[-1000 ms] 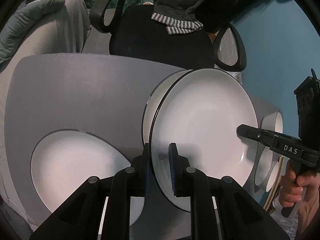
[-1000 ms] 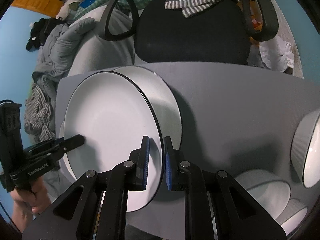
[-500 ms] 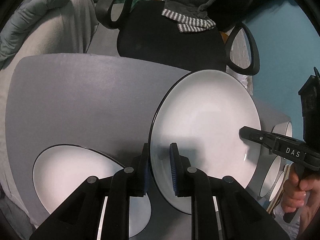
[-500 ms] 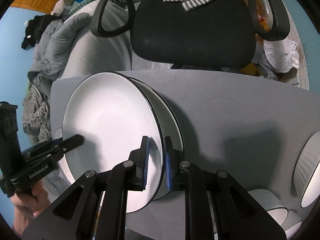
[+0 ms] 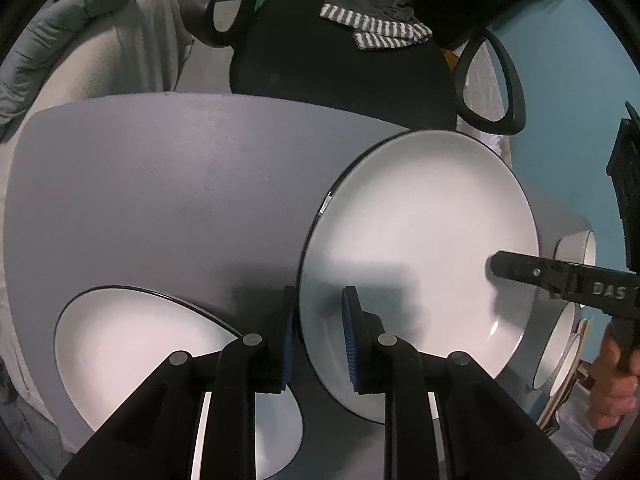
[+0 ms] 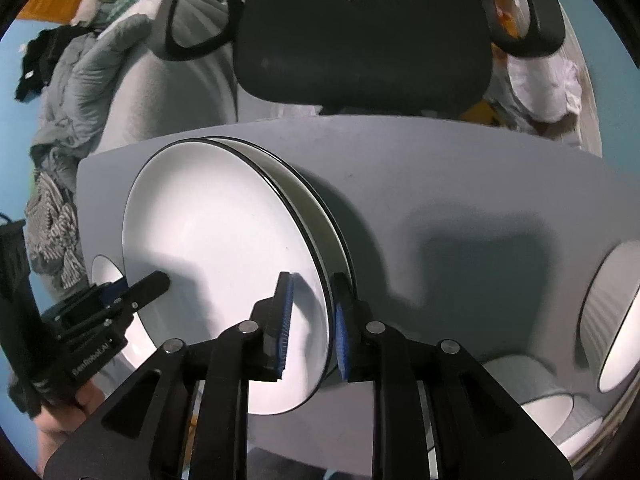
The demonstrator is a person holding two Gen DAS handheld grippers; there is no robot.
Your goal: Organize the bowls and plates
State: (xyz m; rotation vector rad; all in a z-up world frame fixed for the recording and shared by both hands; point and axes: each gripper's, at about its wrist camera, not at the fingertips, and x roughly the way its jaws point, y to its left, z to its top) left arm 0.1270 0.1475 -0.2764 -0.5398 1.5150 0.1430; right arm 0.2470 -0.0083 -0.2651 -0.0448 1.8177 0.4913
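Observation:
A large white plate with a black rim (image 5: 420, 248) is held up off the grey table (image 5: 160, 184) by both grippers. My left gripper (image 5: 318, 340) is shut on its left rim. My right gripper (image 6: 312, 332) is shut on the opposite rim of the same plate (image 6: 216, 248) and shows in the left wrist view as a black finger (image 5: 516, 268). A second white plate (image 6: 320, 216) lies on the table just under the held one. Another white plate (image 5: 144, 344) lies at the table's near left.
White ribbed bowls (image 6: 612, 320) stand at the table's right end, with more bowls (image 6: 532, 380) near the front right. A black office chair (image 6: 360, 48) with a striped towel stands behind the table. A grey bed with clothes (image 6: 80, 92) lies to the left.
The held plate has risen and tilted above the plate beneath it, and both grippers have drawn back toward the near edge. Both grips on the rim are unchanged.

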